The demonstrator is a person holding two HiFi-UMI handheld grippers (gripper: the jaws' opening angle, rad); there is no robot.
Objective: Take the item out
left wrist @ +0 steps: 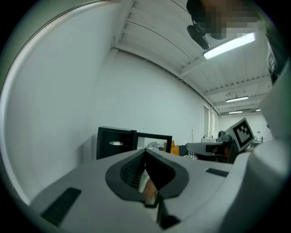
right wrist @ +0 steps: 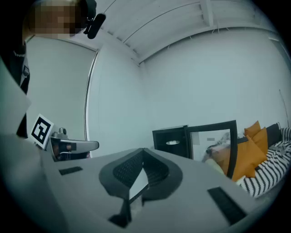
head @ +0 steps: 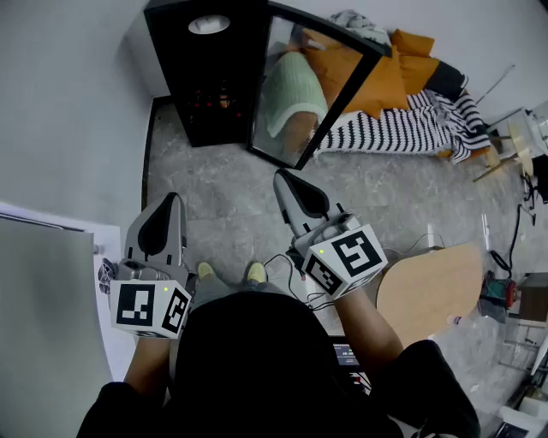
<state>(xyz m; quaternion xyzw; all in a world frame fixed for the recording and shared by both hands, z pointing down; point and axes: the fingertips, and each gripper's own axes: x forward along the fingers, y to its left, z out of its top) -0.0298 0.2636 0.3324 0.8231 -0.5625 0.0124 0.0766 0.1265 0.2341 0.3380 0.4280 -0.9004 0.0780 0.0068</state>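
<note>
Grey plastic forms the left gripper (head: 174,198), held at about 8 o'clock in the head view. Its ribbed dark pads meet at the tip with nothing between them. At 11 o'clock, well apart from both grippers, a boxy black cabinet (head: 205,94) stands on the mottled grey stone floor (head: 231,197) against the white wall. High inside it sits a pale oval shape (head: 208,24), the only content visible. Whether it is a dish or a lamp cannot be told, and the lower compartment is too dark to read. The cabinet's black-framed glass door (head: 295,85) hangs wide open toward 12 o'clock, its smooth pane mirroring fabrics. The right gripper (head: 281,175), near centre, has its jaws pressed together and empty too. At 1 o'clock soft orange cushions (head: 385,81) rest on a black-and-white striped blanket (head: 402,128). At 4 o'clock is a rounded wooden tabletop (head: 437,282).
</note>
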